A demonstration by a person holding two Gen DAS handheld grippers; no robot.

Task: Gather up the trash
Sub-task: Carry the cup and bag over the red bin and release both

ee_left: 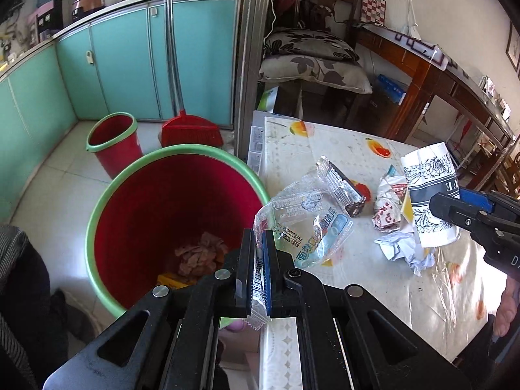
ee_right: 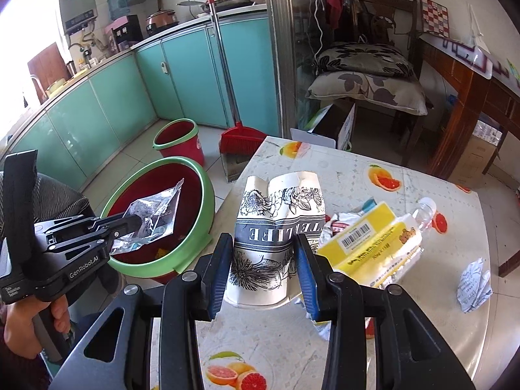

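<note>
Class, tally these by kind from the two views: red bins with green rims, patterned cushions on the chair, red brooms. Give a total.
Red bins with green rims: 2
Patterned cushions: 2
Red broom: 1
Total: 5

A round table (ee_right: 373, 169) covered in a glossy plastic cloth printed with orange and grapefruit slices carries a scatter of litter: a silver foil snack wrapper with a dark end (ee_left: 344, 188), a crumpled red-and-white paper wrapper (ee_left: 388, 204), crushed white paper (ee_left: 403, 247), a yellow barcoded carton (ee_right: 367, 237) lying just beside a clear plastic bottle (ee_right: 422, 214), and a crumpled blue-printed white wrapper (ee_right: 474, 282) well apart near the right edge. Beside the table, on pale floor tiles (ee_left: 58, 175), stand two red bins with green rims, one large (ee_left: 175, 201) and one small (ee_left: 113, 143), near a red broom (ee_left: 191, 130).
</note>
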